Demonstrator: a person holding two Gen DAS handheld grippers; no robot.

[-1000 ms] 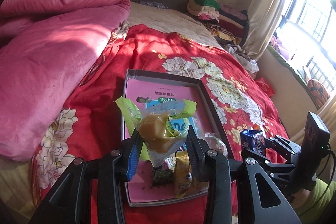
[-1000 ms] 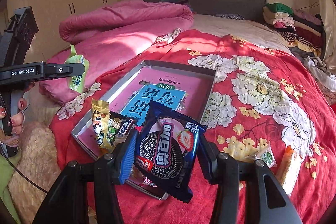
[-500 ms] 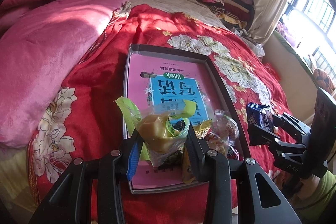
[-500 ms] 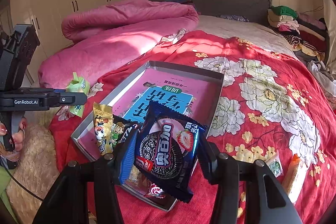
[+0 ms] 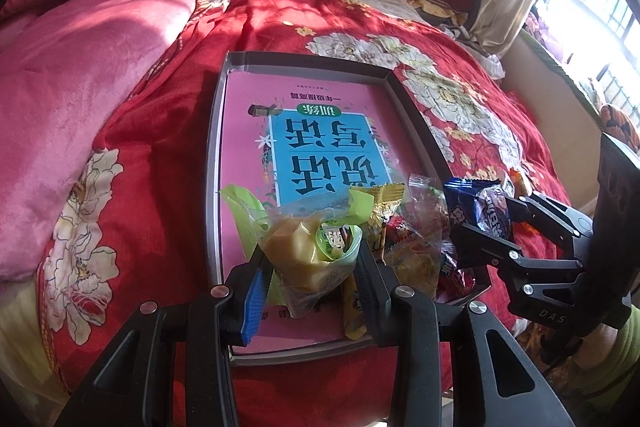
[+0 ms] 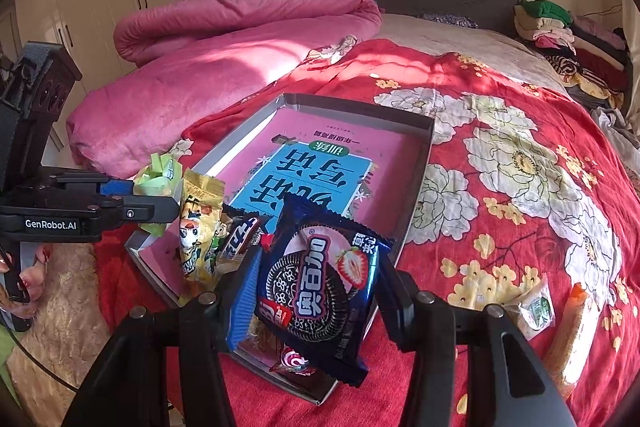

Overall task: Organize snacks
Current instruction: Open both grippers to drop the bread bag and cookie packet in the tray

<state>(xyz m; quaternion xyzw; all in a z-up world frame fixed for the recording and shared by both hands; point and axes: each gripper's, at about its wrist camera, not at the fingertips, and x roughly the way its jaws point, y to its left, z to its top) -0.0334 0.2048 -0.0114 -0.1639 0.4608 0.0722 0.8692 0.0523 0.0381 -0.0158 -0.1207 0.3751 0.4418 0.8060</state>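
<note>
Nearest in the left wrist view, the left hand-held gripper (image 5: 312, 263) is clamped on a green-and-clear snack packet (image 5: 308, 247), its pads pressing the packet's sides. In the right wrist view the right hand-held gripper (image 6: 316, 287) is likewise clamped on a dark blue cookie packet (image 6: 320, 287), which hangs with its long axis roughly up and down between the fingers.

Just beyond and below both lies the grey tray (image 5: 214, 155) on the red floral bedspread (image 6: 520, 187), its long axis running away from the person. A small heap of snacks (image 6: 204, 239) already fills the tray's near end (the far end shows only a pink book cover (image 5: 312, 131)). Both loads hang over that near end, the left one toward the tray's left side, the right one at its near right corner, so each release looks to need only a short drop.

Out on the bedspread to the right, well apart from the tray, two more snacks (image 6: 532, 307) wait; the right hand is plainly nearer them.
</note>
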